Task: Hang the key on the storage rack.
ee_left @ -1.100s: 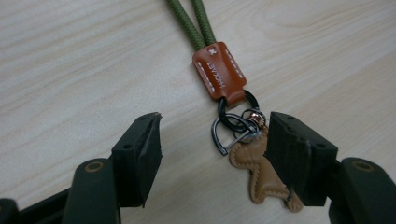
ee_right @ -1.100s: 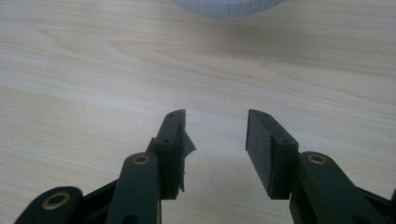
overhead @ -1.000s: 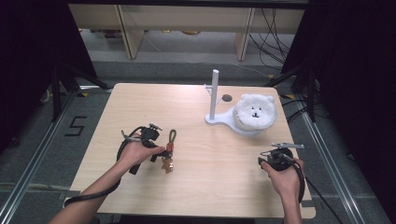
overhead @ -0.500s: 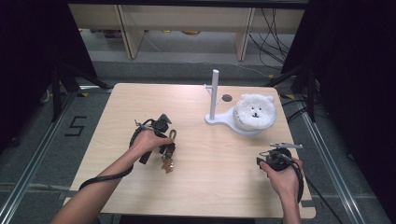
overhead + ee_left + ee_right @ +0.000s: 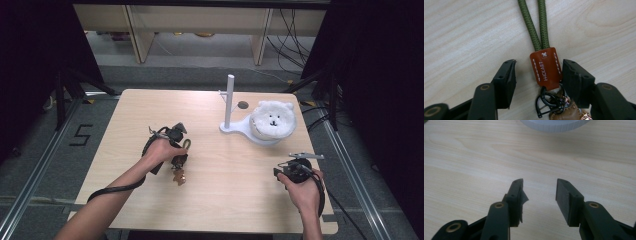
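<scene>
Our left tool (image 5: 537, 75) has just been closing around the keychain's leather tab (image 5: 546, 68), one jaw still clear of it. Our right tool (image 5: 538, 197) hangs open and empty over the bench (image 5: 474, 165).

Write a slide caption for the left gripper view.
Left gripper closing around keychain's brown leather tab, green cord on wooden table.

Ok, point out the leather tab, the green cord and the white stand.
leather tab (image 5: 546, 68), left gripper view, middle of its face
green cord (image 5: 534, 23), left gripper view, left strand
white stand (image 5: 229, 100), high view, upright post
</scene>
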`<action>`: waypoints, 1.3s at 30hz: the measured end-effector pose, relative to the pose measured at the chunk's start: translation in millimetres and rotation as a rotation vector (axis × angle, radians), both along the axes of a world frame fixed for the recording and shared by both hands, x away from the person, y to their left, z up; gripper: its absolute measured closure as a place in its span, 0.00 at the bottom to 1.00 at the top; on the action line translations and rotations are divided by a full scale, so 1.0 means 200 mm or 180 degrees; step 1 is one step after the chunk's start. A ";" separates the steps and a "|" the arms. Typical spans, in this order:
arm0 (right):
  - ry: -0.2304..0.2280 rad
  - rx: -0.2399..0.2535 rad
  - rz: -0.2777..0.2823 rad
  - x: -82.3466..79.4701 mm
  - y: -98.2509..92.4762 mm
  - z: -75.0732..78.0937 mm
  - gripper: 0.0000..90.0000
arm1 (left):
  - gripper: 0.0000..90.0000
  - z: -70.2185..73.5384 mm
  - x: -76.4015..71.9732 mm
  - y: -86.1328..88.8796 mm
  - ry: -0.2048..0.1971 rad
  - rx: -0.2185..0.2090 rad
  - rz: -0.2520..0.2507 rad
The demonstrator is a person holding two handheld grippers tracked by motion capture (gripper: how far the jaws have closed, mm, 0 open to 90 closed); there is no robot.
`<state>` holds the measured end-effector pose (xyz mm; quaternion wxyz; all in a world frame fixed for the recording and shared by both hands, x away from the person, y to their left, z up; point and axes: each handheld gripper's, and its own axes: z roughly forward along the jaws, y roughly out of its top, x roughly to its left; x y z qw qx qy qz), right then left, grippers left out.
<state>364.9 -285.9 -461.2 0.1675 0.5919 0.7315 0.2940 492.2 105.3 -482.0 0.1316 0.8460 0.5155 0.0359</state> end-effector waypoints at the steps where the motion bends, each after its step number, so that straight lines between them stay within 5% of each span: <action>1: -0.0041 -0.0026 0.0029 0.01 0.00 -0.01 0.65 | 0.51 -0.01 -0.01 -0.01 -0.0060 0.0048 0.0011; 4: 0.0026 -0.0026 -0.0014 0.00 0.00 0.00 0.65 | 0.59 0.00 -0.02 -0.03 -0.0111 0.0134 -0.0103; 8: -0.0001 -0.0054 0.0020 0.00 0.00 0.00 0.65 | 0.72 0.00 -0.04 -0.02 -0.0103 0.0090 -0.0228; 12: -0.0002 -0.0063 0.0032 0.00 -0.01 -0.01 0.64 | 0.74 0.01 -0.05 0.00 -0.0092 0.0072 -0.0356; 14: 0.0023 0.0077 -0.0009 0.01 0.01 -0.02 0.64 | 0.74 0.00 -0.05 0.01 -0.0132 0.0051 -0.0417; 22: -0.0018 -0.0011 0.0025 0.00 0.00 -0.02 0.64 | 0.75 0.00 -0.06 0.08 -0.0112 -0.0155 -0.0432; 28: 0.0017 0.0033 -0.0033 0.01 0.01 -0.02 0.64 | 0.76 0.02 -0.11 0.14 -0.0312 -0.0377 -0.0377; 29: -0.0049 0.0025 0.0051 0.01 0.01 -0.03 0.64 | 0.76 0.03 -0.11 0.16 -0.0395 -0.0354 -0.0515; 33: 0.0020 0.0093 0.0020 0.01 0.02 -0.03 0.64 | 0.76 0.04 -0.14 0.19 -0.0510 -0.0497 -0.0546; 34: -0.0017 -0.0023 0.0044 0.01 0.02 -0.03 0.64 | 0.76 0.05 -0.15 0.20 -0.0534 -0.0545 -0.0562; 35: 0.0034 0.0109 -0.0041 0.00 0.04 -0.02 0.64 | 0.76 0.05 -0.16 0.21 -0.0557 -0.0570 -0.0576; 39: 0.0004 0.0092 -0.0019 0.00 0.03 -0.02 0.64 | 0.76 0.06 -0.19 0.24 -0.0711 -0.0710 -0.0547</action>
